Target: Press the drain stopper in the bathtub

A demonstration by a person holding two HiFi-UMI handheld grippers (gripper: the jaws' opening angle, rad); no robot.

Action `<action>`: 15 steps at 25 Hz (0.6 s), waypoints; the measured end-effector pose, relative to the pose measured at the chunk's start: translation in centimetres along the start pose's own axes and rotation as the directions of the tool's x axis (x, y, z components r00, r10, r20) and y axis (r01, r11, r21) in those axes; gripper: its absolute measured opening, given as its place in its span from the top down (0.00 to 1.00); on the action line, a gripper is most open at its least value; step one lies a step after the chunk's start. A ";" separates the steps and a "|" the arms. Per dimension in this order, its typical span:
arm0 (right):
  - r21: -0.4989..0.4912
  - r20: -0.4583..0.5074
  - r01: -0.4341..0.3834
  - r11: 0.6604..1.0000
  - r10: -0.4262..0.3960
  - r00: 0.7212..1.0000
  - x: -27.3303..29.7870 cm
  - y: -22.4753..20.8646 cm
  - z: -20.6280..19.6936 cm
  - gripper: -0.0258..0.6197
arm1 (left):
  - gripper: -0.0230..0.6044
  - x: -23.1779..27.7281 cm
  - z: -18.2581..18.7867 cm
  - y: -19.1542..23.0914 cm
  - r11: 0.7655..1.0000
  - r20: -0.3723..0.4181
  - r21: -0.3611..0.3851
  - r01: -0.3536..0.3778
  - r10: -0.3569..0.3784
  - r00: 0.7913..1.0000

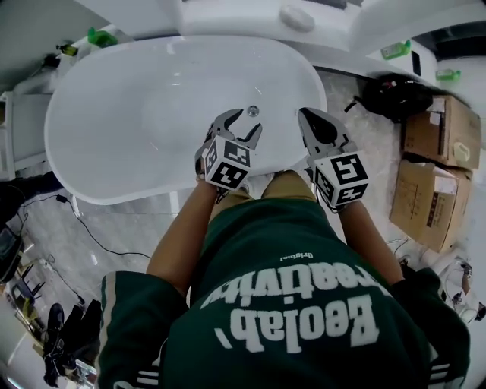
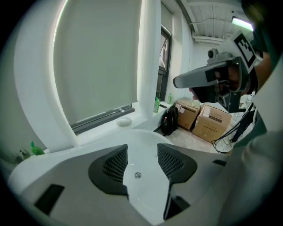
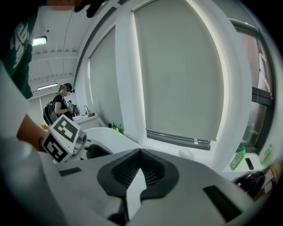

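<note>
A white oval bathtub (image 1: 114, 129) lies below me, with a small round metal drain stopper (image 1: 253, 111) in its floor near the near wall. My left gripper (image 1: 244, 121) hangs over the tub's near side, open, and the drain stopper (image 2: 138, 175) shows in the gap between its jaws, some way below them. My right gripper (image 1: 305, 114) hovers just right of the stopper above the tub's rim, its jaws shut with nothing in them. In the right gripper view the shut tips (image 3: 140, 151) point at the window wall. The stopper is hidden there.
Cardboard boxes (image 1: 437, 163) and a black backpack (image 1: 391, 95) sit on the floor right of the tub. Green bottles (image 1: 99, 36) and a white soap-like lump (image 1: 296, 17) rest on the ledges behind it. Cables (image 1: 91, 235) trail on the floor at left. A person (image 3: 59, 103) stands far off.
</note>
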State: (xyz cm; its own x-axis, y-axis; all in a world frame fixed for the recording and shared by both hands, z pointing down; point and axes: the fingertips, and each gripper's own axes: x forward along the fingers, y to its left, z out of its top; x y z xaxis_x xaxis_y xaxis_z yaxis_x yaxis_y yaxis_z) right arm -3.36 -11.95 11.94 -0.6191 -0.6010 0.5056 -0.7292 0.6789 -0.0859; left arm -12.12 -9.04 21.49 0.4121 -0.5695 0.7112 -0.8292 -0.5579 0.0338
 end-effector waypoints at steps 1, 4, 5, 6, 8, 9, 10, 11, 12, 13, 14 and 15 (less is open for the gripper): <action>-0.005 -0.008 0.010 1.000 -0.010 1.000 -0.5 0.1 -0.1 0.94 | 0.61 -0.9 0.4 -0.3 1.000 0.017 0.009 0.001 -0.001 1.000; 0.008 -0.005 0.032 0.999 -0.032 0.999 -1.9 -0.2 0.5 0.94 | 0.62 -3.5 2.7 -1.0 0.999 0.083 0.034 -0.007 0.004 0.997; 0.012 0.008 0.037 0.999 -0.037 0.999 -2.3 -0.3 1.1 0.94 | 0.62 -4.3 3.7 -1.1 0.999 0.110 0.043 -0.009 0.004 0.994; 0.010 0.022 0.042 0.999 -0.042 0.999 -2.6 -0.3 1.7 0.94 | 0.63 -5.2 4.7 -1.2 0.999 0.137 0.051 -0.011 0.004 0.991; -0.008 0.044 0.050 0.999 -0.049 0.998 -3.0 0.1 3.0 0.94 | 0.63 -7.0 6.4 -1.1 0.998 0.190 0.062 -0.018 0.006 0.982; -0.015 0.055 0.053 0.998 -0.052 0.997 -3.1 0.3 3.6 0.94 | 0.63 -7.9 7.2 -1.0 0.998 0.215 0.066 -0.022 0.008 0.977; -0.019 0.069 0.055 0.998 -0.054 0.996 -3.4 0.6 4.2 0.94 | 0.63 -8.8 7.9 -0.9 0.997 0.238 0.067 -0.025 0.008 0.971; -0.021 0.086 0.056 0.998 -0.054 0.995 -3.6 0.9 4.9 0.94 | 0.63 -9.7 8.5 -0.7 0.997 0.261 0.066 -0.027 0.009 0.965; -0.025 0.103 0.055 0.998 -0.052 0.993 -3.9 1.3 5.5 0.94 | 0.63 -10.7 9.1 -0.6 0.997 0.283 0.067 -0.030 0.009 0.959; -0.031 0.117 0.053 0.998 -0.049 0.992 -4.2 1.8 6.1 0.94 | 0.64 -11.7 9.6 -0.5 0.997 0.304 0.069 -0.035 0.012 0.952; -0.037 0.129 0.051 0.998 -0.046 0.991 -4.4 2.1 6.6 0.94 | 0.64 -12.6 10.2 -0.3 0.996 0.324 0.074 -0.043 0.017 0.946; -0.041 0.139 0.049 0.998 -0.043 0.989 -4.6 2.5 7.1 0.94 | 0.64 -13.6 10.6 -0.1 0.995 0.343 0.079 -0.054 0.024 0.939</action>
State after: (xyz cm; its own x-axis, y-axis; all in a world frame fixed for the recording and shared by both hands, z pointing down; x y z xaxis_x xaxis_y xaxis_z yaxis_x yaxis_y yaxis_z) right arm -4.39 -10.47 3.30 -0.6217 -0.6823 0.3845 -0.7461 0.6653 -0.0258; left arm -13.64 -7.64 4.31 0.4970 -0.7551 0.4276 -0.8177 -0.5725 -0.0604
